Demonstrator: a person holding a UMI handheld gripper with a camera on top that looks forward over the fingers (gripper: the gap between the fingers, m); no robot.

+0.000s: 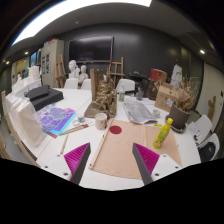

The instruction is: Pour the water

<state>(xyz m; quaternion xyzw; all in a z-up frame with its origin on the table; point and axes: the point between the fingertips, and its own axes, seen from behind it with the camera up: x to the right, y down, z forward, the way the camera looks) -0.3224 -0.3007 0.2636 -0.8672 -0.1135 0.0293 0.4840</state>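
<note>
My gripper (111,167) is open and empty, its two fingers with magenta pads (73,160) spread wide over a tan mat (122,150) on the white table (65,108). A yellow bottle (162,133) lies or leans ahead of the right finger, at the mat's right side. A small white cup (101,120) stands beyond the mat, ahead of the left finger. A dark red round lid or coaster (115,129) lies at the mat's far edge. Nothing stands between the fingers.
A purple-blue booklet (55,121) and a pencil lie left of the mat. Papers (138,110), a wooden model (104,95), a black case (42,97) and a red-shaded lamp (157,75) crowd the table's far half. A white chair (206,138) is at the right.
</note>
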